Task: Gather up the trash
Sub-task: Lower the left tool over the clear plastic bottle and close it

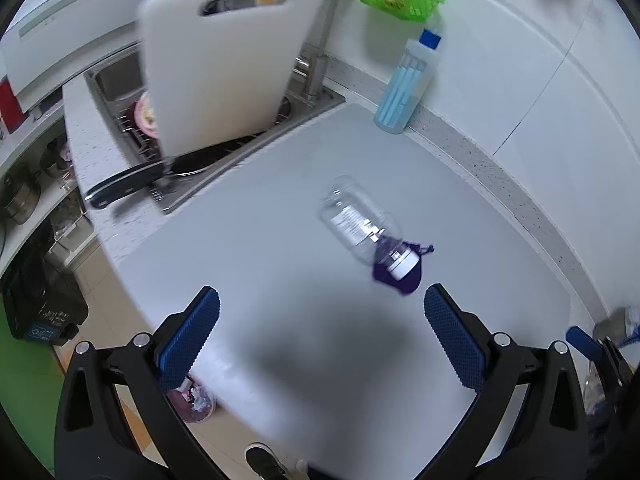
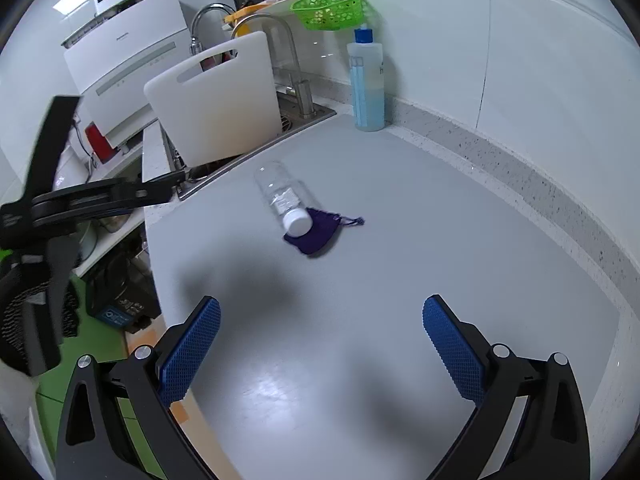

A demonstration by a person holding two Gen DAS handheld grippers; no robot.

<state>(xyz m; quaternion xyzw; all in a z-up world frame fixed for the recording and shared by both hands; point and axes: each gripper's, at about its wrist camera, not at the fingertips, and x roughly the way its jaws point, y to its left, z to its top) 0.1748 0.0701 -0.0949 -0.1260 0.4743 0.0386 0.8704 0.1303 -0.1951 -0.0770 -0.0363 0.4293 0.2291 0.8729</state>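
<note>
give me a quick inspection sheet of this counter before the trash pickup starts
surface: grey mat on a speckled counter, bare apart from the trash
job's things: clear plastic bottle lying on its side, white cap toward the camera, its cap end resting on a purple pouch
clutter: blue-capped squeeze bottle upright at the wall; white cutting board propped in the sink
grippers: left gripper and right gripper both open and empty, above the mat, short of the bottle
cables: nothing seen on the mat
surroundings: green basket on the tiled wall, faucet, white appliance beyond the sink
</note>
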